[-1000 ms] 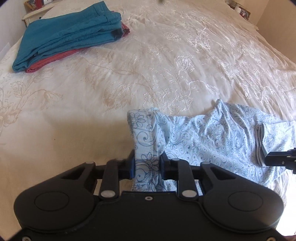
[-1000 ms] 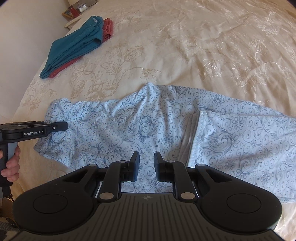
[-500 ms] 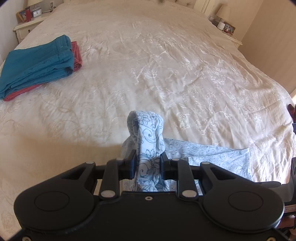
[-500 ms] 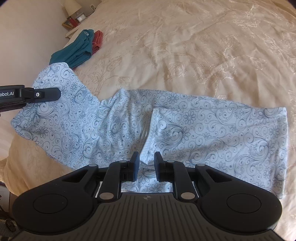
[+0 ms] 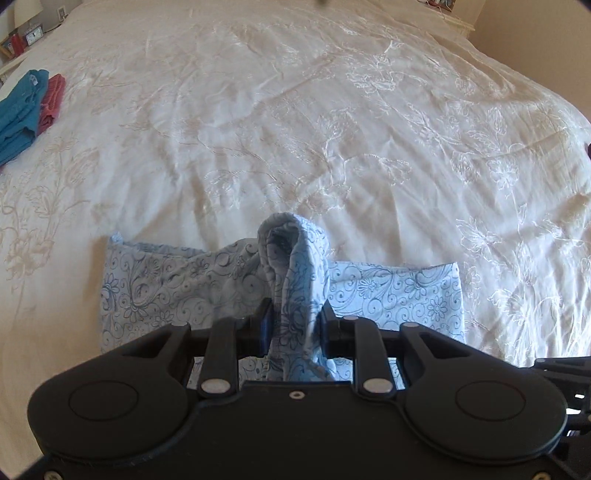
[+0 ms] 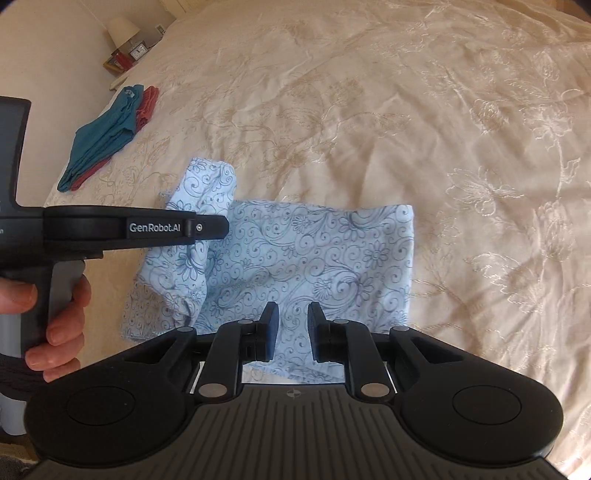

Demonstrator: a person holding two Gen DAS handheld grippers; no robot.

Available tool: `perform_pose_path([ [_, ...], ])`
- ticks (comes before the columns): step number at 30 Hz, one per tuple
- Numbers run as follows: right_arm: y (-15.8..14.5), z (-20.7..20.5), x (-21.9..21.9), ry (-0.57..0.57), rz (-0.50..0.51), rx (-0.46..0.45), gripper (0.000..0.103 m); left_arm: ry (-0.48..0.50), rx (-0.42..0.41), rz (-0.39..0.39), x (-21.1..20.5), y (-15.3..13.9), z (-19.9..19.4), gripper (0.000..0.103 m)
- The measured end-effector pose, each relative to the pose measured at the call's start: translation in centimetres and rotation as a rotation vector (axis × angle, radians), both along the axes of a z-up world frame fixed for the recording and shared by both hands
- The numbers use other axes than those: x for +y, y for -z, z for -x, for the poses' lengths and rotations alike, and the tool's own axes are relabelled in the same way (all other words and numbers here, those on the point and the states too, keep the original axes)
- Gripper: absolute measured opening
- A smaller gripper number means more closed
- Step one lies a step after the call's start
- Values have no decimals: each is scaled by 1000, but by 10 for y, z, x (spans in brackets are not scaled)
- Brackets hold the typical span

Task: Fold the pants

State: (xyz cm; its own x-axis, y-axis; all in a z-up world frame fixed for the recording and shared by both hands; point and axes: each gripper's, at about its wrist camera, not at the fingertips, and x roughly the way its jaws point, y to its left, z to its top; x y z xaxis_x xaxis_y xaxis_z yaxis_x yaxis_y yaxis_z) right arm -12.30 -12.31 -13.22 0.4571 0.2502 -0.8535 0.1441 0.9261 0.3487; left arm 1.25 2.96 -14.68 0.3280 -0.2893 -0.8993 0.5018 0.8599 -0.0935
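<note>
Pants (image 5: 388,291) of pale blue cloth with a dark floral scroll print lie on the cream embroidered bedspread (image 5: 295,129), near its front edge. The cloth is doubled over into a rough rectangle with a straight right-hand edge.

Left gripper (image 5: 295,325): both fingers are clamped on a bunched fold of the pants. The fold rises between the fingers and loops over above the fingertips. In the right wrist view the same gripper (image 6: 212,227) reaches in from the left, held level over the left part of the pants, with the raised fold standing just behind its tip. A hand (image 6: 55,317) grips its grey handle at the left frame edge.

Right gripper (image 6: 293,325): the fingers stand a little apart over the near edge of the pants. Cloth shows in the gap between them, but whether the pads press on it cannot be told.

Folded clothes lie well apart from the pants, at the far left of the bed: a teal garment (image 6: 103,136) stacked on a red garment (image 6: 146,105). A lamp (image 6: 122,31) and a small clock (image 6: 138,51) stand on a bedside table beyond them.
</note>
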Motion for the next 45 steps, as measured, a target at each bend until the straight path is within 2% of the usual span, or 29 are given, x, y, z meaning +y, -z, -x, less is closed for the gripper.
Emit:
perform_pose_path([
  [5, 1, 3, -21, -13, 7, 2, 18, 53, -37, -61, -28, 10, 19, 38],
  [6, 1, 4, -23, -16, 8, 2, 18, 68, -46, -61, -31, 8, 24, 39],
  [8, 2, 5, -28, -23, 13, 2, 18, 110, -68, -56, -35, 4, 33, 53],
  [11, 3, 6, -30, -21, 19, 8, 18, 180, -109, -37, -41, -6, 45, 57],
  [14, 3, 5, -31, -7, 26, 8, 18, 199, -103, -2, -36, -16, 48, 57],
  [16, 0, 4, -29, 3, 28, -1, 18, 169, -100, 3, -24, -19, 47, 58],
  [20, -4, -5, -22, 18, -12, -31, 19, 48, -74, -17, 13, -20, 31, 58],
  [25, -2, -22, -4, 39, -84, -62, 43, -70, -27, -87, 62, -8, 6, 57],
  [28, 1, -34, 8, 43, -60, -88, 51, -108, -13, -104, 89, -5, -6, 57],
  [31, 10, -47, 16, 50, -28, -57, 63, -125, 2, -108, 107, -5, -13, 57],
  [36, 37, -57, 13, 126, -25, 35, 64, -108, 6, -114, 123, -5, -20, 57],
  [38, 41, -59, 12, 134, -34, 49, 64, -95, 7, -113, 125, -5, -22, 57],
  [39, 42, -59, 13, 129, -44, 57, 58, -90, 6, -111, 125, -5, -23, 57],
  [40, 42, -60, 13, 123, -55, 62, 36, -85, 8, -111, 126, -4, -24, 57],
  [42, 36, -58, 18, 116, -54, 67, 12, -75, 15, -107, 127, -2, -25, 57],
  [45, 15, -52, 29, 78, -67, 16, 10, -56, 21, -109, 126, 3, -28, 57],
])
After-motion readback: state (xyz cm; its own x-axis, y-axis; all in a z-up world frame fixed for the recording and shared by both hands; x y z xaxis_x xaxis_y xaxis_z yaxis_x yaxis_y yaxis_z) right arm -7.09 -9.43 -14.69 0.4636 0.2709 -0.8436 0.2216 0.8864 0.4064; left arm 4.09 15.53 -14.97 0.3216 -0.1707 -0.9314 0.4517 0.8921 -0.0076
